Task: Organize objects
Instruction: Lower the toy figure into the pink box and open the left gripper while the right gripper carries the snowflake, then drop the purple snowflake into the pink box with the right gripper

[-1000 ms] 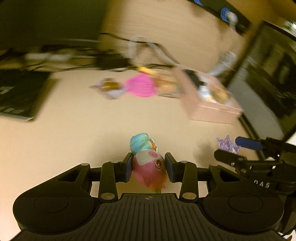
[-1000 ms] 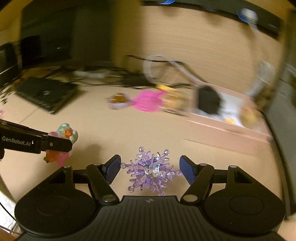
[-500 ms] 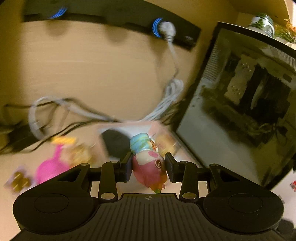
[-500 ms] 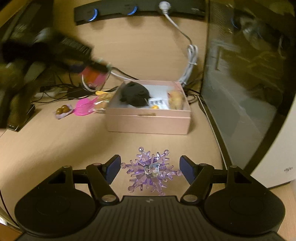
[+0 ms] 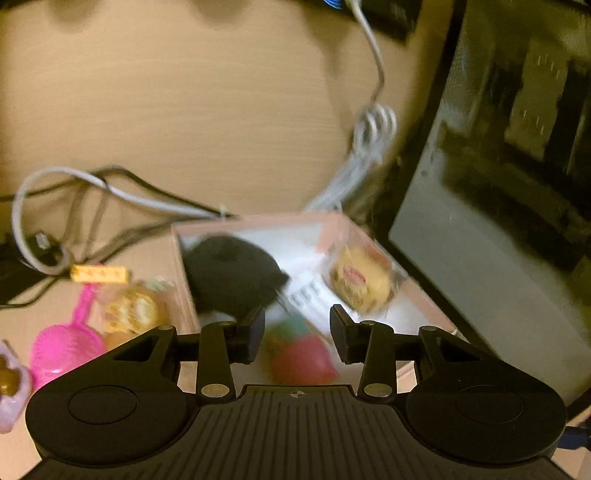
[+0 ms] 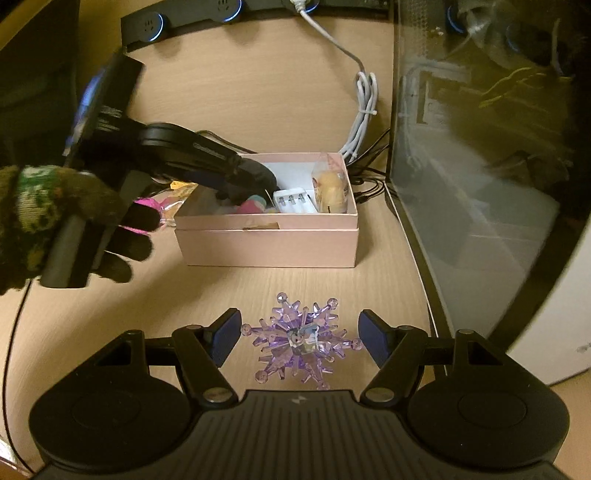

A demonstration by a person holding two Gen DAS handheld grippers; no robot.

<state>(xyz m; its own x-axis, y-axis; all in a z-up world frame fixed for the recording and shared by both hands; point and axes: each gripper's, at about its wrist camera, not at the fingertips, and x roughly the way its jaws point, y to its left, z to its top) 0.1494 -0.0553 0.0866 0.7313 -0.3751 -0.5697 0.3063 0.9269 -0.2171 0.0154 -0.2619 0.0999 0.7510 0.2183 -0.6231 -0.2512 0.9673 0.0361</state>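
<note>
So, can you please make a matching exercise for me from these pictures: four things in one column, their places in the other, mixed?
Things:
1. purple snowflake
2. pink scoop
3. black soft object
4. white cable

Places:
A. inside the pink box
B. on the table, outside the box, to its left in the left wrist view
C. between the fingers of the right hand-held gripper
D. running down the back panel from the socket strip

Pairs: 1-C, 2-B, 3-A, 4-D
</note>
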